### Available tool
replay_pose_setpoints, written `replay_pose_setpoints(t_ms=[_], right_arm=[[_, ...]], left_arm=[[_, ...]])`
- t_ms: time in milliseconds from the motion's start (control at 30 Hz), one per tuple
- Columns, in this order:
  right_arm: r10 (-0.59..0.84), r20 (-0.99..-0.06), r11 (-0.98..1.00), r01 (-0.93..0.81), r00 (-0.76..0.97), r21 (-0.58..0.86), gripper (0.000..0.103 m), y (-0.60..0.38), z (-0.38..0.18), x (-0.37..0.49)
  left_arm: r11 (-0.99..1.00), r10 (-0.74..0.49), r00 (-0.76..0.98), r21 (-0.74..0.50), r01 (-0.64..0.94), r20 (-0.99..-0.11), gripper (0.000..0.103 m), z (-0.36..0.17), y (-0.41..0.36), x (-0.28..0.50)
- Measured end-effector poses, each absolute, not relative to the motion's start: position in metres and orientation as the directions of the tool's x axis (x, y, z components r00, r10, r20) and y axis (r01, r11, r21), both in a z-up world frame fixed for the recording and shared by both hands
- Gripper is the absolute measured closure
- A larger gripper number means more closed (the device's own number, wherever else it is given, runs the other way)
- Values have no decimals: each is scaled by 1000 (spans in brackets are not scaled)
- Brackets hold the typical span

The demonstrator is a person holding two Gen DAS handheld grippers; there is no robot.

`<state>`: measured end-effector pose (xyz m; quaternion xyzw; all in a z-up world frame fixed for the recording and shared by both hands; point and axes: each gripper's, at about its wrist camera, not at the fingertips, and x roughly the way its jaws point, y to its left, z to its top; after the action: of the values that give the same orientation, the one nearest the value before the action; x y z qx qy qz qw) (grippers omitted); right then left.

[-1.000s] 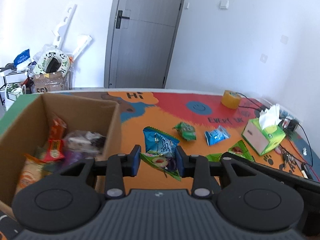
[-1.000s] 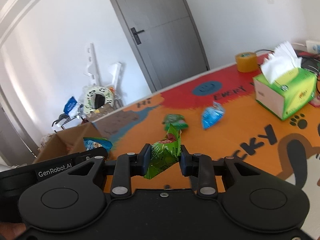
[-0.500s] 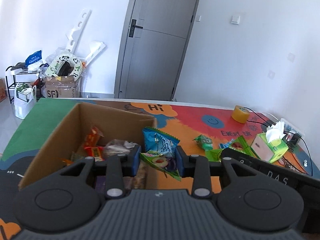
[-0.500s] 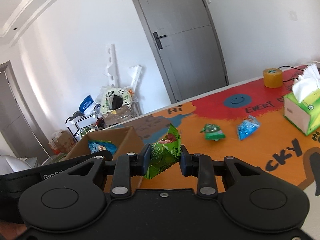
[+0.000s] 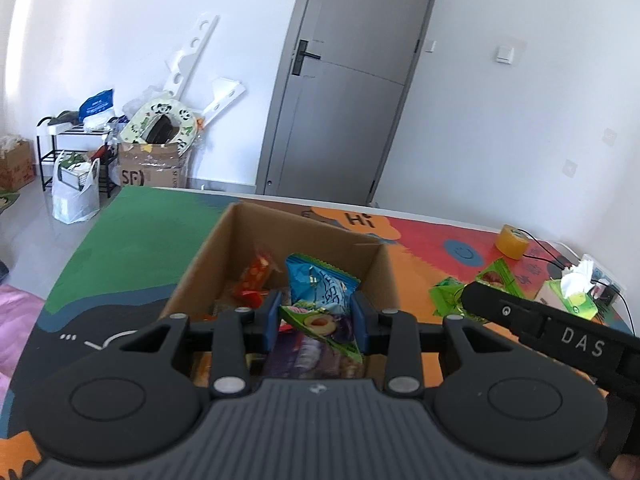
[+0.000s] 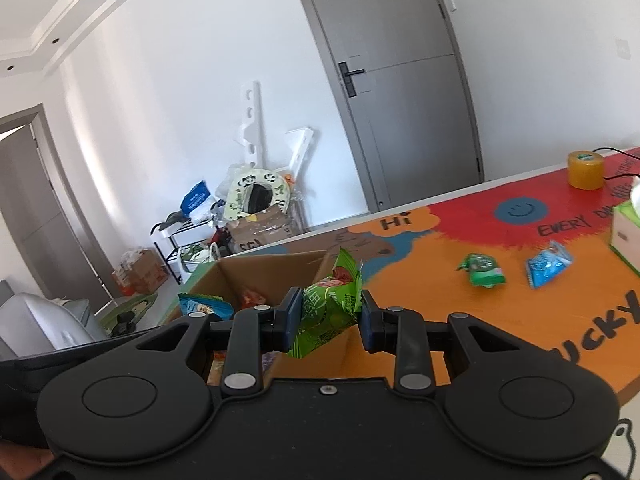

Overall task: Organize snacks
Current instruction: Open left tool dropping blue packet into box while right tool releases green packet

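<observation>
The left gripper pinches a blue snack packet over the open cardboard box, with a green-edged wrapper caught below it. Its body hides the box's near half. The right gripper clamps a green snack packet above the box's right wall. Farther right on the mat, a green packet and a blue one lie apart; the tissue box is cut off.
</observation>
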<state>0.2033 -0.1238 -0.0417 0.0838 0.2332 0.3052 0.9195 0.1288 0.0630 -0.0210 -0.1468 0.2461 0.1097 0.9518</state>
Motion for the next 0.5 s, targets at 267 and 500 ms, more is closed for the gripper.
replay_pose_setpoints(t_ms=[267, 500], right_arm=[[622, -383, 782, -555, 683, 282, 72, -100, -38, 199], [641, -389, 766, -582, 662, 272, 72, -88, -35, 190]], left_arm=[[919, 149, 841, -241, -311, -519, 59, -24, 83, 126], [912, 164, 841, -245, -329, -516, 52, -24, 94, 117]])
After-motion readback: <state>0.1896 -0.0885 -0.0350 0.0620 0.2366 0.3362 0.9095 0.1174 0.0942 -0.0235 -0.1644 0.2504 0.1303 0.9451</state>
